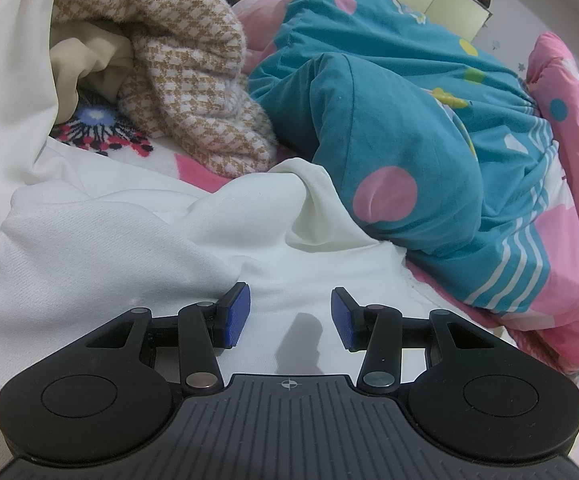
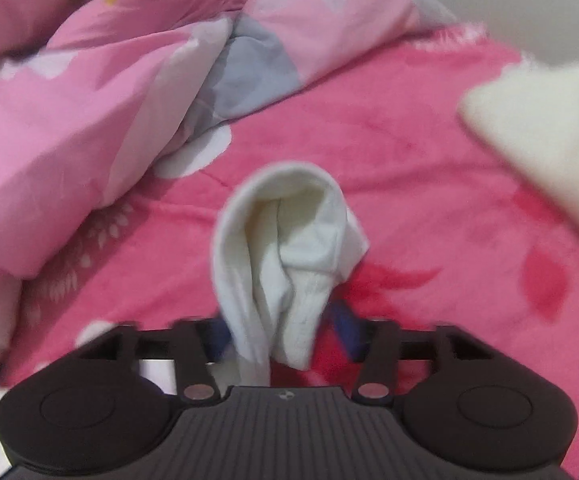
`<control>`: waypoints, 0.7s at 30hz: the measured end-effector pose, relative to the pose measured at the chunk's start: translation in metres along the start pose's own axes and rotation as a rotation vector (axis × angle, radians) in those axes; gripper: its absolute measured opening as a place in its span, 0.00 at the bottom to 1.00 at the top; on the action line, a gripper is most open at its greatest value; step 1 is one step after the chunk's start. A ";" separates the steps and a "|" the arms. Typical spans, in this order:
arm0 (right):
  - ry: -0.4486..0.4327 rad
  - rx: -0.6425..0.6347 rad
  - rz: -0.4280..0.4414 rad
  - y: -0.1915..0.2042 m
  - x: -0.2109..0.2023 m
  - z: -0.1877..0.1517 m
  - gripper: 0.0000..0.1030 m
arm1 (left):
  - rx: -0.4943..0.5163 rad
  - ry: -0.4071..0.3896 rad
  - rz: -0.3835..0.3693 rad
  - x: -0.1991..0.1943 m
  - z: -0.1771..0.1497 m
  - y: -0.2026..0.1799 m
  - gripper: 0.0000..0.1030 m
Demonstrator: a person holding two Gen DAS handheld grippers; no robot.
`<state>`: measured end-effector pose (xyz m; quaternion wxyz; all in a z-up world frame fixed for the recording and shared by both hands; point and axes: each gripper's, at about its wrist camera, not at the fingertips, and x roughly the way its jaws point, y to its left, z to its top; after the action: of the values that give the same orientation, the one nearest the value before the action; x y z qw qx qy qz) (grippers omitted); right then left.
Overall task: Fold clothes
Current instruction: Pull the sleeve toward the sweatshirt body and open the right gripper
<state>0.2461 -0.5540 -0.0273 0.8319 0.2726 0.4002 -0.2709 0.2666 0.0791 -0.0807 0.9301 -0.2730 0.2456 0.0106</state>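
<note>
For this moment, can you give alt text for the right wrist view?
A bunched white knit cloth hangs between the blue pads of the right gripper, above a bright pink fleece blanket. A pale pink quilt is heaped at left; the picture is motion-blurred.

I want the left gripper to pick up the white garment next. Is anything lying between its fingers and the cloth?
Nothing visible is in the way. The left gripper sits open directly over the white garment, with only bare white cloth between its fingers. The blue quilt lies farther off to the right.
</note>
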 end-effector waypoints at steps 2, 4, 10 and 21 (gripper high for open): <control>0.006 -0.126 -0.043 0.009 -0.014 0.005 0.76 | 0.000 0.000 0.000 0.000 0.000 0.000 0.43; -0.026 -0.238 -0.105 0.017 -0.031 0.005 0.80 | 0.000 0.000 0.000 0.000 0.000 0.000 0.43; -0.286 -0.516 -0.135 0.051 -0.079 -0.004 0.84 | 0.000 0.001 0.002 0.000 0.000 0.000 0.43; -0.098 -1.042 0.369 0.190 -0.017 -0.087 0.59 | 0.000 -0.001 0.003 0.000 0.000 0.000 0.44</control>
<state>0.3185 -0.3580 -0.0148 0.9081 -0.1224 0.3877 0.1008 0.2667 0.0788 -0.0808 0.9302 -0.2725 0.2457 0.0120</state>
